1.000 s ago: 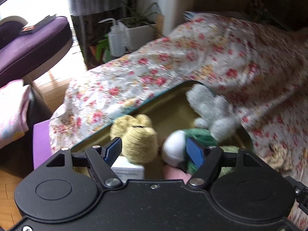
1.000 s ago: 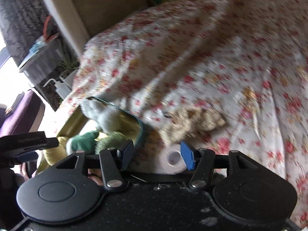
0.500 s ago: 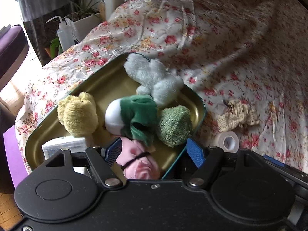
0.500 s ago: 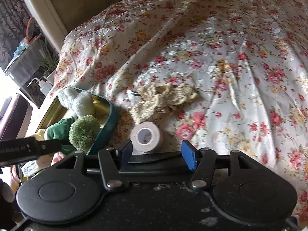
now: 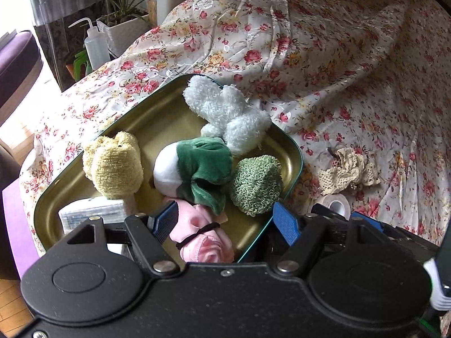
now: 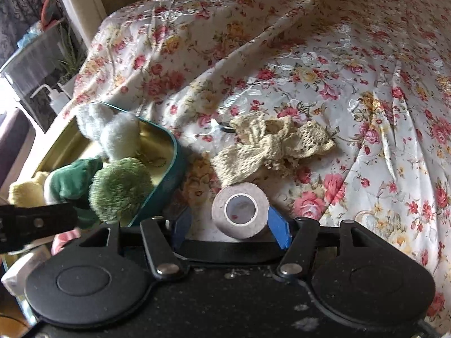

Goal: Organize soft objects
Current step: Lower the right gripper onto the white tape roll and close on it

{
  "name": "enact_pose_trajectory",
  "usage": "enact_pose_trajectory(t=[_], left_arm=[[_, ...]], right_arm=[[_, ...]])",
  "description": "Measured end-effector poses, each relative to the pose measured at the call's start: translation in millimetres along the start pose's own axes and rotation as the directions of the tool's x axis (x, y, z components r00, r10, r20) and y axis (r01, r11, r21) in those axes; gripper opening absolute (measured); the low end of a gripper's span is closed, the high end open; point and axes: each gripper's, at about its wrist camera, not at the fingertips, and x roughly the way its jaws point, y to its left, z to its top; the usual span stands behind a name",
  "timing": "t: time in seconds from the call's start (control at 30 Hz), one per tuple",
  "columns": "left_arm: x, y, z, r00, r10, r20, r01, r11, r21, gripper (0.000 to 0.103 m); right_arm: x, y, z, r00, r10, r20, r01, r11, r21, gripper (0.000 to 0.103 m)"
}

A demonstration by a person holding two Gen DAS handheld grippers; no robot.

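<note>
Left gripper (image 5: 225, 219) spread wide over pink cloth bundle (image 5: 201, 238) in gold tray (image 5: 157, 118) | right gripper (image 6: 229, 226) parted around tape roll (image 6: 239, 209) | crochet lace piece (image 6: 270, 146) beyond, beside tray's right edge on floral bedspread (image 6: 324, 56)

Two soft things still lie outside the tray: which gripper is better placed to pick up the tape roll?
Right. The right gripper is open with the tape roll between its fingers; the left gripper hangs open over the tray.
</note>
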Motion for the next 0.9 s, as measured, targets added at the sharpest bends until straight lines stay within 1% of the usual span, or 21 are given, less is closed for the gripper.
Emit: enact_pose_trajectory(t=[0.07,0.1,0.13,0.23,0.27,0.3,0.47,0.53,0.57,0.63,0.67,0.7,0.73,0.77,0.83,0.87,0.9], left_arm=[[0.3,0.0,0.3,1.0,-0.001,-0.001,0.001,1.0,0.0,0.07],[0.6,-0.4,0.5,1.0,-0.002,-0.002,0.002,1.0,0.001,0.07],[0.6,-0.7,0.5,1.0,-0.002,-0.002,0.002,1.0,0.003,0.07],[0.4,-1.7,0.3,1.0,-0.002,-0.002,0.002,1.0,0.006,0.07],[0.4,-2.0,0.3,1.0,-0.002,-0.002,0.002,1.0,0.008,0.07],[0.5,-2.5,0.3,1.0,-0.001,-0.002,0.001,1.0,0.01,0.07],[0.3,-5.5,-0.8,1.0,-0.002,-0.006,0.002,1.0,0.028,0.07],[-0.3,-7.1,-1.1,1.0,-0.003,-0.005,0.003,0.999,0.034,0.07],[-0.6,-7.8,-1.4,1.0,-0.004,-0.003,0.004,0.999,0.036,0.07],[-1.1,-9.4,-1.9,1.0,-0.005,0.002,0.005,0.999,0.041,0.07],[-1.3,-9.6,-2.2,1.0,-0.006,0.003,0.006,0.999,0.042,0.07],[-1.5,-9.6,-2.5,1.0,-0.006,0.003,0.006,0.999,0.043,0.07],[-1.6,-9.3,-2.7,1.0,-0.006,0.003,0.006,0.999,0.043,0.07],[-1.7,-8.9,-2.8,1.0,-0.006,0.004,0.006,0.999,0.043,0.07],[-1.9,-8.5,-2.8,1.0,-0.007,0.005,0.007,0.999,0.042,0.07],[-1.8,-8.5,-2.6,1.0,-0.009,0.004,0.009,0.999,0.042,0.07],[-2.1,-8.4,-3.0,1.0,-0.011,0.004,0.011,0.999,0.044,0.07]], right_arm=[[3.4,-0.2,0.1,1.0,-0.008,0.001,0.008,1.0,-0.012,0.057],[5.6,-1.4,-0.3,1.0,-0.006,-0.011,0.006,1.0,-0.011,0.049],[7.3,-3.8,-0.8,1.0,-0.015,-0.018,0.015,1.0,-0.009,0.046],[2.2,-15.7,-2.9,1.0,-0.002,-0.005,0.002,1.0,0.016,0.045],[-1.4,-20.6,-3.9,1.0,-0.015,0.006,0.015,0.999,0.032,0.03],[-4.5,-26.7,-4.1,1.0,-0.027,0.016,0.026,0.999,0.045,0.019],[-22.8,-73.5,-6.3,0.996,-0.073,0.055,0.062,0.98,0.19,0.021],[-29.6,-88.9,-7.6,0.995,-0.073,0.065,0.056,0.973,0.224,0.022],[-32.1,-92.2,-7.9,0.996,-0.063,0.066,0.046,0.973,0.226,0.027],[-37.6,-91.2,-7.5,0.995,-0.052,0.079,0.034,0.976,0.213,0.046],[-41.3,-87.6,-7.3,0.993,-0.053,0.103,0.031,0.979,0.204,0.062],[-48.8,-83.7,-8.0,0.988,-0.052,0.147,0.023,0.98,0.196,0.075],[-59.9,-80.3,-10.3,0.978,-0.053,0.2,0.015,0.982,0.189,0.082],[-68.2,-76.3,-11.0,0.967,-0.058,0.246,0.011,0.983,0.185,0.102],[-82.6,-69.8,-13.2,0.938,-0.077,0.339,0.01,0.981,0.193,0.103],[-85.6,-67.6,-12.7,0.926,-0.089,0.366,0.015,0.98,0.2,0.103],[-86.8,-66.5,-12.3,0.921,-0.093,0.379,0.015,0.979,0.204,0.103]])
